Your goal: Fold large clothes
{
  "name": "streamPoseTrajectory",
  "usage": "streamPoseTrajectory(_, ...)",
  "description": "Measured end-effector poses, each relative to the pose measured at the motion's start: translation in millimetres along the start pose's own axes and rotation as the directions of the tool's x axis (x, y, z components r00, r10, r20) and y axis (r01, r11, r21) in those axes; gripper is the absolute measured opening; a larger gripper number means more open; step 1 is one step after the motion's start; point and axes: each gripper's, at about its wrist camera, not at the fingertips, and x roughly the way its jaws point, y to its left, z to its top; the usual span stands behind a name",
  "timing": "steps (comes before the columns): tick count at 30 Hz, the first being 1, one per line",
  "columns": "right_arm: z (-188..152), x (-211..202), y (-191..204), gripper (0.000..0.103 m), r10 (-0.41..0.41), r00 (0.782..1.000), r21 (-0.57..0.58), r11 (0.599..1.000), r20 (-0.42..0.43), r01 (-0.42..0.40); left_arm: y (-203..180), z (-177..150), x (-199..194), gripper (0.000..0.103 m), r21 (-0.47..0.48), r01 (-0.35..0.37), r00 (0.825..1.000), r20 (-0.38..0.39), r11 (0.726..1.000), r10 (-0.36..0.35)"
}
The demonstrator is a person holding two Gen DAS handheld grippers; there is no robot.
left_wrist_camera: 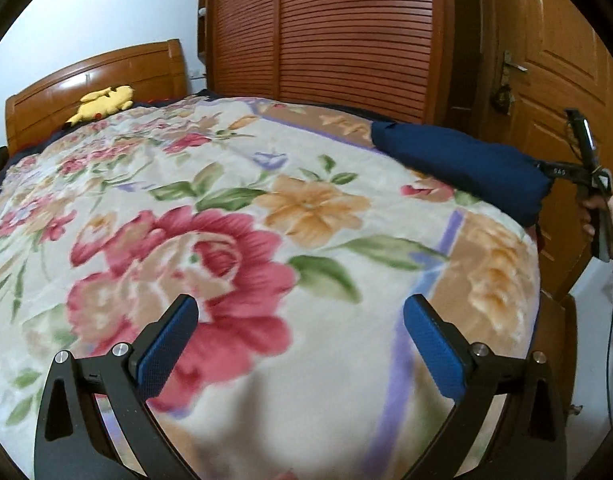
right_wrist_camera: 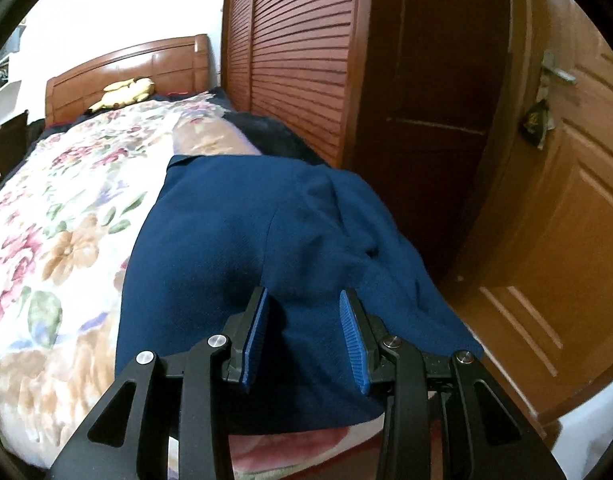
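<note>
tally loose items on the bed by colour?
Navy: 1, the garment
Yellow: 1, the plush toy
Floral multicolour: 1, the blanket
Total: 3

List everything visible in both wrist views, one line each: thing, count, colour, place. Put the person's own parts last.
garment: one, navy blue, lying along the bed's right edge near the wardrobe.
blanket: one, cream with red, orange and green flowers, covering the bed.
plush toy: one, yellow, at the head of the bed.
headboard: one, glossy brown wood, far end of the bed.
wardrobe: one, reddish-brown slatted doors, beside the bed.
door: one, orange-brown wood with a metal handle, right of the wardrobe.
left gripper: one, black with blue pads, open wide over the blanket, holding nothing.
right gripper: one, black with blue pads, partly open at the garment's near end; grip unclear.
hand: one, holding the right gripper.
</note>
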Motion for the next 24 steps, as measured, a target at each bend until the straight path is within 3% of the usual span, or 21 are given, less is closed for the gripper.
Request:
streamPoseTrajectory(5,4,-16,34,0.039,-0.022,0.998,-0.023,0.999,0.066,0.024,24,-12,-20,0.103,-0.033,-0.038,0.999,0.018,0.999,0.039)
streamPoseTrajectory(12,10,-42,120,0.066,0.109,0.987,-0.115,0.989,0.118,-0.095,58,-31,-48,0.103,-0.073,-0.125,0.992,0.025,0.989,0.127)
streamPoseTrajectory(17,8,-54,182,0.075,0.261,0.959,-0.147,0.959,0.115,-0.243,86,-48,-71,0.103,-0.117,-0.177,0.983,0.031,0.977,0.182)
streamPoseTrajectory(24,-10,-50,282,0.076,0.423,0.905,-0.204,0.891,0.043,-0.406,114,-69,-93,0.103,-0.161,-0.242,0.968,0.024,0.957,0.249)
